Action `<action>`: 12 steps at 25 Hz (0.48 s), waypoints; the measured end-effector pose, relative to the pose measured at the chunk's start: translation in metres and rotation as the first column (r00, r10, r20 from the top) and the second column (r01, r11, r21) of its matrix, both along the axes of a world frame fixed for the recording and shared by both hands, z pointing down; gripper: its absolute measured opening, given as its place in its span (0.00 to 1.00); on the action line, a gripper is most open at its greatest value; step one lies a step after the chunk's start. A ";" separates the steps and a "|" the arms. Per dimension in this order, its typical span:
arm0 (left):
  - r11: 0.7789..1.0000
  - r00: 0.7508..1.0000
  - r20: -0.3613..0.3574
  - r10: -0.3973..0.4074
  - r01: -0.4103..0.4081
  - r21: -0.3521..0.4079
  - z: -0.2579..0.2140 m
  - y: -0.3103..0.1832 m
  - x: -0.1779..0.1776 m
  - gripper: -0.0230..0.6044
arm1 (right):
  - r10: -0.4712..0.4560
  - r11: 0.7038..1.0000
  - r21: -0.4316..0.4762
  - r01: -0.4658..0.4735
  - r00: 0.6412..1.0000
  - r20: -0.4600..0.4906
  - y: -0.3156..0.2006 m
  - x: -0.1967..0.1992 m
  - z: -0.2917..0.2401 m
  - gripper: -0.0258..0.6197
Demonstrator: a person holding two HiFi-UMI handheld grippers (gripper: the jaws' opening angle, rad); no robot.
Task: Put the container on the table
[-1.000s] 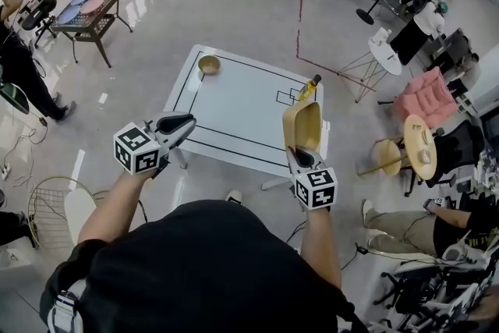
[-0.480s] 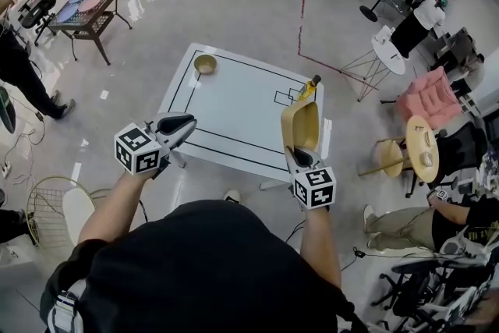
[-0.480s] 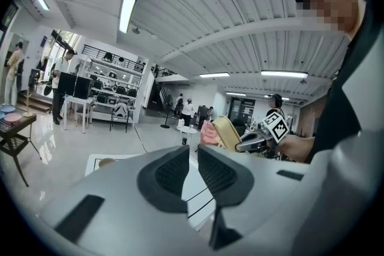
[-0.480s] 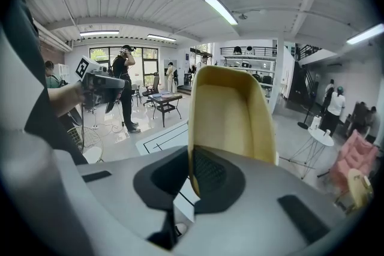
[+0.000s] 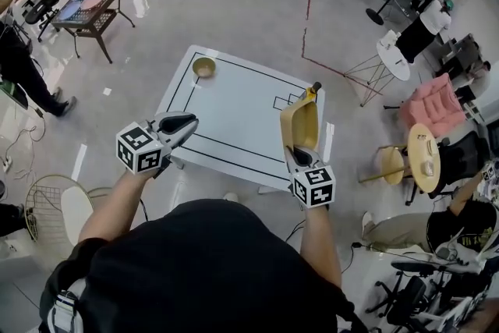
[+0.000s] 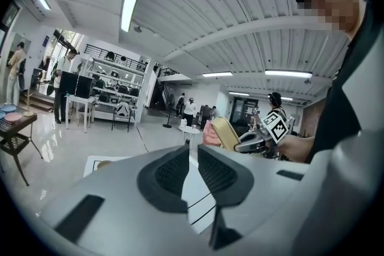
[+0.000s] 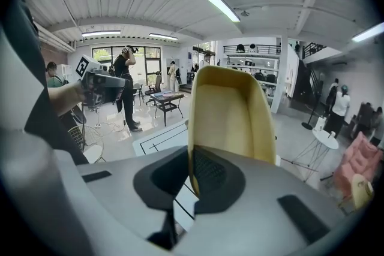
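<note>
A tan, tall-sided container (image 5: pixel 301 125) stands upright in my right gripper (image 5: pixel 299 158), which is shut on its lower rim, over the near right edge of the white table (image 5: pixel 234 109). From the right gripper view the container (image 7: pixel 231 111) fills the middle, its wall pinched between the pads of the right gripper (image 7: pixel 191 174). My left gripper (image 5: pixel 184 123) hovers over the table's near left edge, jaws shut on nothing; the left gripper (image 6: pixel 193 156) looks towards the container (image 6: pixel 225 132). A yellow bowl (image 5: pixel 204 66) sits at the table's far left corner.
A small bottle (image 5: pixel 310 92) stands by a marked square at the table's far right corner. Round side tables (image 5: pixel 425 156) and a pink armchair (image 5: pixel 433 105) are to the right. A low table with plates (image 5: pixel 86 4) is far left, a wire chair (image 5: pixel 54 207) near left. People stand around.
Both grippers keep almost the same pose. The head camera has shifted slightly, and the container stays upright in the right gripper.
</note>
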State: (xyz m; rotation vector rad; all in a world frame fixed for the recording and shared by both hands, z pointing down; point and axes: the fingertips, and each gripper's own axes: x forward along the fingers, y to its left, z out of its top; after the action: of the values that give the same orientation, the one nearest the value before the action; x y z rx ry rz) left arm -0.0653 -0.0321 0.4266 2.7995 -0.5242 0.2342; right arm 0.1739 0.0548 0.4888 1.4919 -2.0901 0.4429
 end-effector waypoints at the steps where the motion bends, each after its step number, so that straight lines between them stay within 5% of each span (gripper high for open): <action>1: 1.000 1.000 0.001 -0.004 0.004 0.001 -0.001 -0.002 0.002 0.11 | -0.005 1.000 0.001 0.005 1.000 0.000 -0.004 0.003 -0.001 0.06; 12: 0.997 0.998 -0.009 -0.068 0.068 0.024 -0.016 -0.033 0.028 0.11 | -0.064 0.998 0.020 0.064 0.998 -0.008 -0.047 0.036 -0.015 0.06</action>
State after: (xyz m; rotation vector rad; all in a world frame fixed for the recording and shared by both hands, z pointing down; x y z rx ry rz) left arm -0.0373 -0.0647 0.4103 2.7988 -0.6233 0.2035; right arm 0.2098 0.0077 0.4737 1.4310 -2.1364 0.3929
